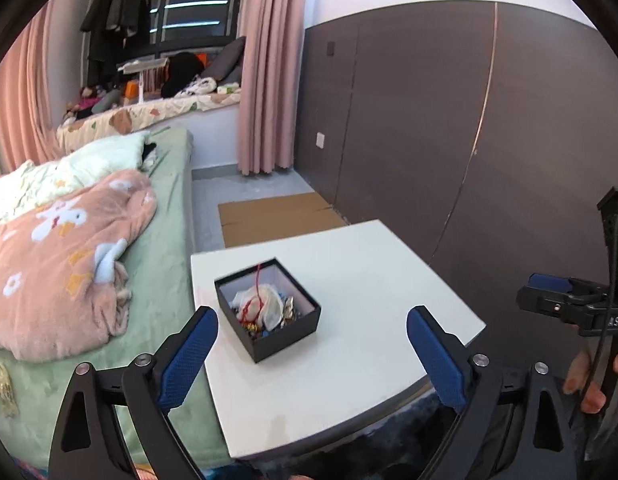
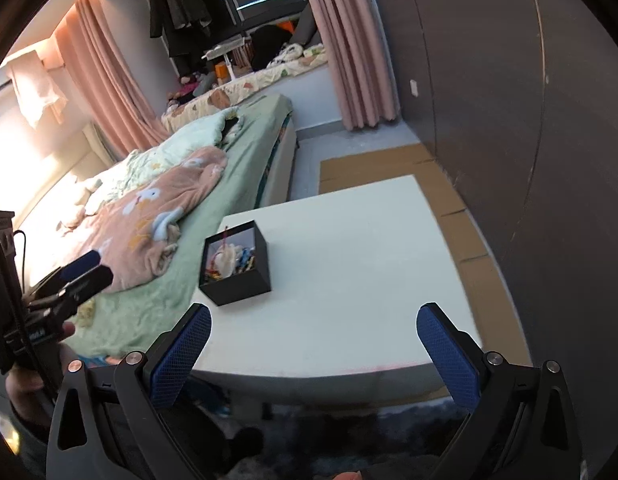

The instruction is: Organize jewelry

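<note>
My left gripper (image 1: 313, 330) and right gripper (image 2: 313, 330) both hang spread wide and hold nothing, above the near edge of the square white table (image 1: 389, 272). Beyond them the open black cardboard box (image 1: 287, 330) sits near the table's left side, with the jewelry (image 1: 265, 306), a tangle of red cord, white cloth and small gold pieces, heaped inside. That fits either sorting about to start or pieces already gathered in. Past it lies the green-sheeted bed (image 1: 165, 208).

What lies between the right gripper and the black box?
Only bare white table separates the right gripper from the black box, as the right wrist view shows.
</note>
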Tool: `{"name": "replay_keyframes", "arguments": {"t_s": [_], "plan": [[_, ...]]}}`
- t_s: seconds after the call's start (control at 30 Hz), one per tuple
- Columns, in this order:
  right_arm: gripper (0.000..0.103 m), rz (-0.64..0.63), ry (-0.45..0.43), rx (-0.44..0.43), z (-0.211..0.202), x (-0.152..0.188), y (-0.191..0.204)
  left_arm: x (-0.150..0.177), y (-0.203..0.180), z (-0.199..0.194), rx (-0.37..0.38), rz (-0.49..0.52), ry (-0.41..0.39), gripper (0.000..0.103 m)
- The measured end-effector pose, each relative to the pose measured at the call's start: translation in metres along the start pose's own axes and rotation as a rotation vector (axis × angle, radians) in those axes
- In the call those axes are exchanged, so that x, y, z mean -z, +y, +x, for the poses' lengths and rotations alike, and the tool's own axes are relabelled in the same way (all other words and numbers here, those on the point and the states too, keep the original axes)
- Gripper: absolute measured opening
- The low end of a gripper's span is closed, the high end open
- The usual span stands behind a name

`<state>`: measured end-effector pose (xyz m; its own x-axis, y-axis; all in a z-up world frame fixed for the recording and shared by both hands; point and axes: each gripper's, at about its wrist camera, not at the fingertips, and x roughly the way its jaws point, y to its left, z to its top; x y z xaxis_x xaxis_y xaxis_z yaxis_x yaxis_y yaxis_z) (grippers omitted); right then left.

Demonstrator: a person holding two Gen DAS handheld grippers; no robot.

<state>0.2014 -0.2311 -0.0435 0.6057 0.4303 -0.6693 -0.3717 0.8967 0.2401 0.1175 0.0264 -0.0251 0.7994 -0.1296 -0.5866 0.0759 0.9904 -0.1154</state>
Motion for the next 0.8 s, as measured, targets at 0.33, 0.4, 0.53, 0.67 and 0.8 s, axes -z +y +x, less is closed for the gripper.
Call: {"name": "replay_keyframes", "arguments": {"t_s": [0.33, 0.4, 0.53, 0.67, 0.8], "plan": [[0.103, -0.022, 0.008, 0.016, 0.004, 0.005, 0.001, 0.009, 0.01, 0.003, -0.039, -0.074, -0.013, 0.096], [0.103, -0.005, 0.009, -0.004, 0.005, 0.005, -0.001, 0.009, 0.013, 0.005, -0.032, -0.091, -0.001, 0.096], [0.103, 0.0, 0.019, -0.005, 0.007, 0.006, -0.001, 0.009, 0.012, 0.011, -0.039, -0.074, 0.028, 0.096], [0.103, -0.016, 0.013, 0.006, 0.005, 0.007, 0.002, 0.01, 0.006, 0.009, -0.046, -0.044, 0.023, 0.096], [0.103, -0.008, 0.021, 0.008, 0.005, 0.006, 0.0, 0.011, 0.006, 0.012, -0.042, -0.043, 0.043, 0.096]]}}
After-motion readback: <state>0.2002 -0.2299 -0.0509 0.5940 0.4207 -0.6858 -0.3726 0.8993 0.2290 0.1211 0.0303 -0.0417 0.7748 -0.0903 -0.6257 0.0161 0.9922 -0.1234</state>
